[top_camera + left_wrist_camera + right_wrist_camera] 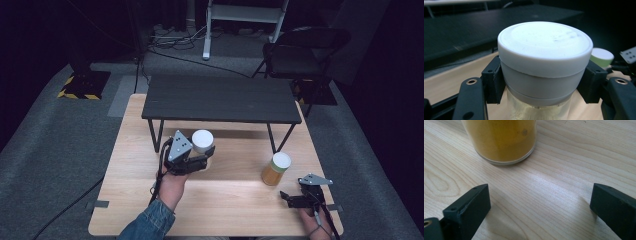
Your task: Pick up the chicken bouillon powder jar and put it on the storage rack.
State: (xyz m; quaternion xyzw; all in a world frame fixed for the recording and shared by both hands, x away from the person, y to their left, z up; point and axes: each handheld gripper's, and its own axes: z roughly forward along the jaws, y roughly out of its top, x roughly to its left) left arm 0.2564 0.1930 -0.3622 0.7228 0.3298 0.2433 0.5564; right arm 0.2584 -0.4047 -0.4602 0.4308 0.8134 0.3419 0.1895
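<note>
Dark curtains and grey carpet surround a pale wooden table [220, 200] that carries a low black shelf [220, 100] at its far side. Near the table's middle, the left gripper [202, 155] has its jaws closed on a white-lidded jar [544, 60], pads pressing the lid's skirt from 2 sides. Its clear body holds pale powder, so it likely feels light but rigid and slick; gripping the lid risks it twisting loose, and lower on the body may be safer. A 2nd jar [276, 169], filled with yellow powder, stands to the right. Just beside it, the right gripper [294, 198] rests low with jaws wide and empty, aimed toward the jar's base [504, 142].
</note>
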